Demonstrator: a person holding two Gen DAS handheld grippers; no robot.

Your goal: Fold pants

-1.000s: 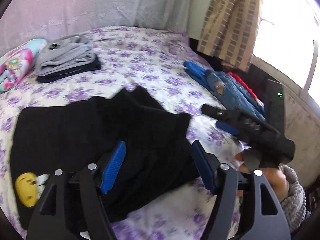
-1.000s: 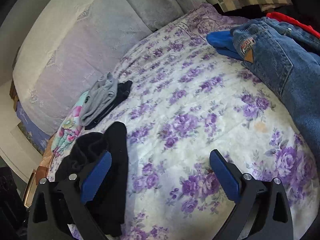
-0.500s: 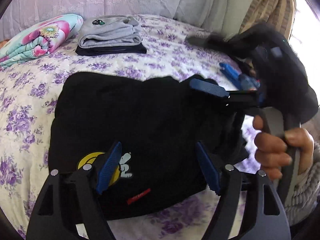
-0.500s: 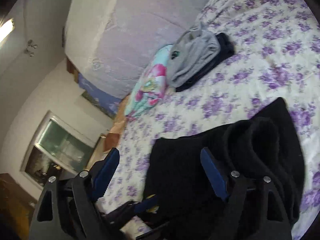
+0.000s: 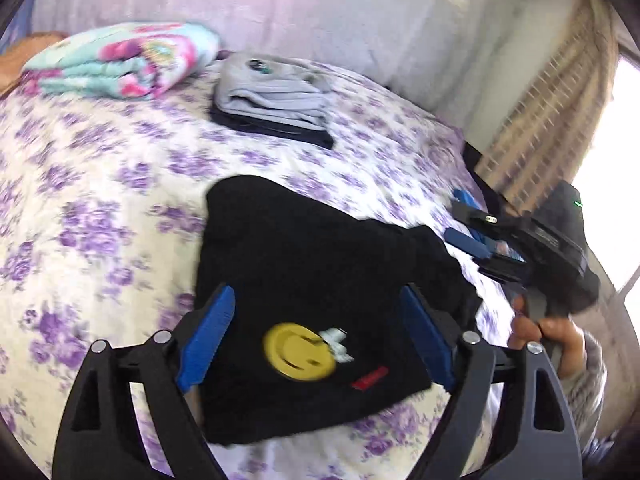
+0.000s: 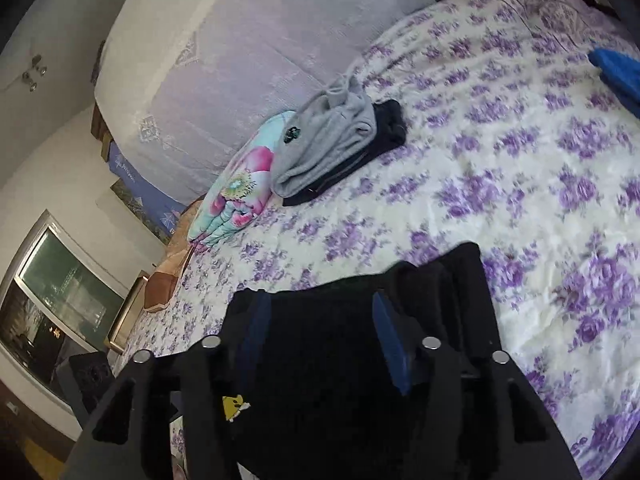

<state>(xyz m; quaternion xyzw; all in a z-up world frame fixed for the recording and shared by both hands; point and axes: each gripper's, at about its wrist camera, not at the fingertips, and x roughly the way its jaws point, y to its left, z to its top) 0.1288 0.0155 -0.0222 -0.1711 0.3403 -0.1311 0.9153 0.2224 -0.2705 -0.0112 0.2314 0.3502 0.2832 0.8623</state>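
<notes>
While the black pants (image 5: pixel 312 280) lie folded into a compact pad on the near part of the floral bedsheet (image 5: pixel 100 184), with the yellow smiley patch (image 5: pixel 299 352) facing up at the near edge, both tools work over them. From the left wrist view, the left gripper (image 5: pixel 316 336) hovers over the near edge with its blue pads (image 5: pixel 206 332) set wide on either side of the patch; its jaws have just been opening, and nothing is pinched, which suggests it has finished with that edge and is backing clear. At the right side of that view the right gripper (image 5: pixel 476 236) sits just beside the bunched right end of the pants, carried by a hand (image 5: pixel 548 328).

From its own camera, the right gripper (image 6: pixel 320 340) points across the dark cloth with jaws that have just been closing to a middling gap. Black fabric fills the space between the pads, but dark on dark hides whether they press on it, so a grip cannot be confirmed. That lumpy end probably needs tucking or flattening.

Far across the bed, a folded grey garment on a dark one (image 5: pixel 276 100) forms a neat stack beside a rolled floral blanket (image 5: pixel 124 60), likely where finished items go. A blue garment (image 6: pixel 620 72) waits at the far right.
</notes>
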